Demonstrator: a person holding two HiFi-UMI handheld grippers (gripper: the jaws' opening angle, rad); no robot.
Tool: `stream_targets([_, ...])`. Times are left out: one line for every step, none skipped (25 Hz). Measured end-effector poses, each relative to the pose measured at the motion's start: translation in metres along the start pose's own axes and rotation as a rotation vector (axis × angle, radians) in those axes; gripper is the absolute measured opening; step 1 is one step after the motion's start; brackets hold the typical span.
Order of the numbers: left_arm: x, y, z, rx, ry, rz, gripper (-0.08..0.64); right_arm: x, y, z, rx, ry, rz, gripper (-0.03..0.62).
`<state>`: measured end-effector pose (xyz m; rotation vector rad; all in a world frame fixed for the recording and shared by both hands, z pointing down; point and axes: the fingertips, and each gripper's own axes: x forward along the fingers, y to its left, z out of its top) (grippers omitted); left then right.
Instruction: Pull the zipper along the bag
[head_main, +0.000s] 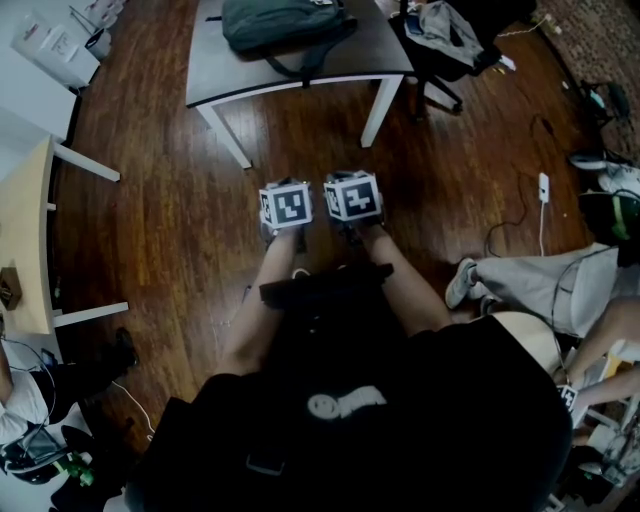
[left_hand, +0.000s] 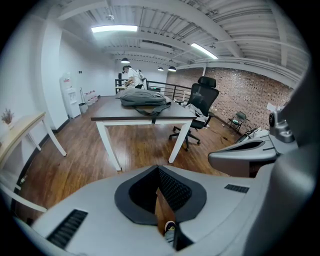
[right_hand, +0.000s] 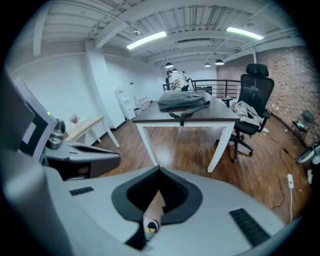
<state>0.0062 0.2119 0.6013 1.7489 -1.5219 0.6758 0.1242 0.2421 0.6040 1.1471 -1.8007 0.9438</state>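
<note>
Left gripper (left_hand: 158, 167) and right gripper (right_hand: 159, 168) both have their jaws closed tip to tip with nothing between them. They are held side by side over the floor (head_main: 180, 200), well apart from the bag (head_main: 285, 22). The grey bag lies on the far table (head_main: 300, 75), with a strap hanging over the front edge; what it holds cannot be seen. A chair (head_main: 440, 40) draped with clothing stands beside the table. The floor is dark wood, one wall (left_hand: 250, 95) is brick, and a pale desk (head_main: 25, 230) stands at left.
</note>
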Motion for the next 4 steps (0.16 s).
stream_targets([0.000, 0.001, 0.001, 0.000, -0.003, -0.001, -0.005, 0.001, 0.002, 0.013, -0.025, -0.061, 0.005, 0.008])
stream_targets([0.000, 0.001, 0.001, -0.001, -0.005, -0.002, -0.005, 0.001, 0.003, 0.015, -0.030, -0.072, 0.008, 0.008])
stream_targets([0.000, 0.002, 0.001, -0.002, -0.005, -0.003, -0.005, 0.001, 0.004, 0.009, -0.019, -0.044, 0.009, 0.008])
stream_targets([-0.001, 0.003, 0.001, -0.005, -0.005, -0.005, -0.005, 0.001, 0.005, 0.001, -0.003, -0.004, 0.009, 0.008])
